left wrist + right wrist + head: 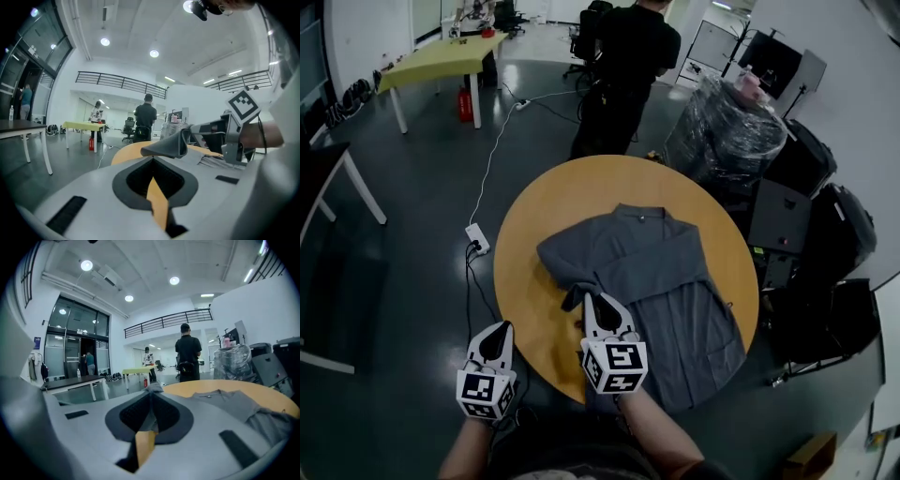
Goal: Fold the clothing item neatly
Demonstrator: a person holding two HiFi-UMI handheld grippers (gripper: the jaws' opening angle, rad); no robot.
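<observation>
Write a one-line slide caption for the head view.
Right gripper pinches a fold of the grey shirt on the round table; left gripper, shut and empty, hangs beside its edge.

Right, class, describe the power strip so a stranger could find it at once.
Find the round wooden table holding the grey shirt. On the dark floor just off its left edge lies the power strip: a small white block trailing a long white cable.

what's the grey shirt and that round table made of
Shirt: soft woven cloth, matte grey; it creases and drapes over the edge. Table: smooth tan top with a faint sheen, likely wood or laminate; I can't tell which.
</observation>
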